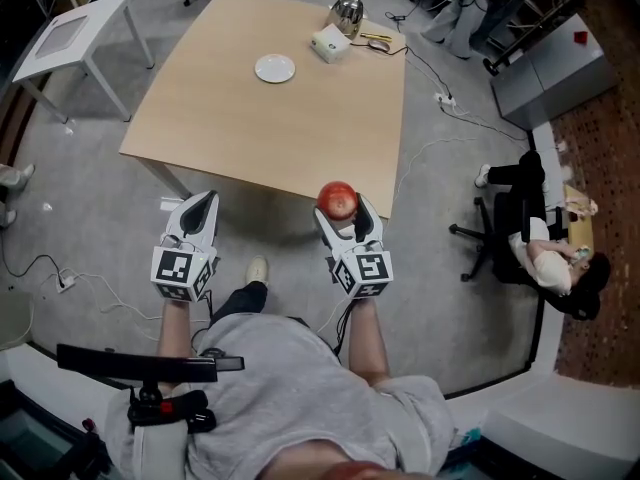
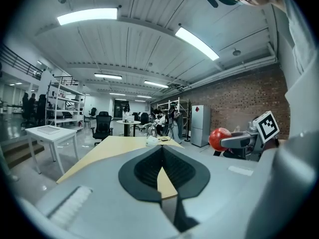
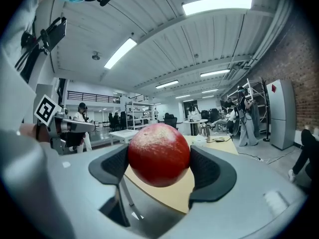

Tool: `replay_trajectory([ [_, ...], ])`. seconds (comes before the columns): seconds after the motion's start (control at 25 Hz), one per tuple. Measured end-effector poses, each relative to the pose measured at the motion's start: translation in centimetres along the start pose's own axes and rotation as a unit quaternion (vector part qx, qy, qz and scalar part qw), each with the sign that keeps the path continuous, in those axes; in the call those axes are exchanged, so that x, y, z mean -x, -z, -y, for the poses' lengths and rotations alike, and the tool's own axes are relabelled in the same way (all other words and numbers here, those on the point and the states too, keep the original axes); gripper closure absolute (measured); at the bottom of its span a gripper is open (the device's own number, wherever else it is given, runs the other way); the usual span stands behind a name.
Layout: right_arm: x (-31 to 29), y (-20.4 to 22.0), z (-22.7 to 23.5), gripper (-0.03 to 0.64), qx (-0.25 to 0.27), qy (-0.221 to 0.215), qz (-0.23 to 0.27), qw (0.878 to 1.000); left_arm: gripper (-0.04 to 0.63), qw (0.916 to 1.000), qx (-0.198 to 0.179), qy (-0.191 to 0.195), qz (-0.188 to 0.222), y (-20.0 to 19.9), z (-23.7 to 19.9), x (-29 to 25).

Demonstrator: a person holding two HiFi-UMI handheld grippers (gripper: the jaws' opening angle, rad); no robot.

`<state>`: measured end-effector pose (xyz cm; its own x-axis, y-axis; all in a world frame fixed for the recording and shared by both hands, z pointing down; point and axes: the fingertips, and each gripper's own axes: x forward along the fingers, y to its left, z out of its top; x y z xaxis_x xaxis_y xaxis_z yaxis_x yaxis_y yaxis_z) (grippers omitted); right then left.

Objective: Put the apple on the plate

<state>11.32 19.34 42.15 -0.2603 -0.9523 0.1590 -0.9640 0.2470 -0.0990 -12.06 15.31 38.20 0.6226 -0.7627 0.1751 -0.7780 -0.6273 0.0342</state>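
A red apple (image 1: 338, 200) (image 3: 159, 154) sits clamped between the dark pads of my right gripper (image 1: 340, 211) (image 3: 162, 166), held in the air just off the near edge of the wooden table (image 1: 250, 118). From the left gripper view the apple (image 2: 219, 139) shows at the right. My left gripper (image 1: 197, 211) (image 2: 161, 169) hangs beside it, short of the table's near edge, with its pads pressed together on nothing. The small white plate (image 1: 275, 68) lies far off on the table, toward its back.
A white box (image 1: 330, 43), a metal kettle (image 1: 346, 11) and small items stand at the table's far right corner. A white side table (image 1: 75, 33) is at the left. Cables (image 1: 440, 98) run over the floor; a seated person (image 1: 545, 248) and an office chair are at the right.
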Motion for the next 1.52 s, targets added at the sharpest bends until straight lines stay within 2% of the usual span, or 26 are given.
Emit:
replay_trajectory([
  [0.52, -9.5, -1.7, 0.1, 0.23, 0.004, 0.004, 0.003, 1.0, 0.575, 1.0, -0.001, 0.005, 0.005, -1.1, -8.0, -6.1],
  [0.92, -13.8, -2.3, 0.4, 0.23, 0.009, 0.005, 0.002, 1.0, 0.575, 0.9999, 0.005, 0.008, 0.008, -0.9, -11.1, -8.5],
  [1.28, -16.6, -2.6, 0.9, 0.23, 0.016, -0.006, -0.002, 1.0, 0.575, 0.9997, 0.02, -0.015, 0.001, -0.1, -13.1, -9.0],
  [1.52, -22.1, -1.5, 3.0, 0.23, 0.016, -0.017, -0.008, 1.0, 0.575, 0.9991, 0.029, -0.03, -0.004, 1.4, -16.0, -13.0],
])
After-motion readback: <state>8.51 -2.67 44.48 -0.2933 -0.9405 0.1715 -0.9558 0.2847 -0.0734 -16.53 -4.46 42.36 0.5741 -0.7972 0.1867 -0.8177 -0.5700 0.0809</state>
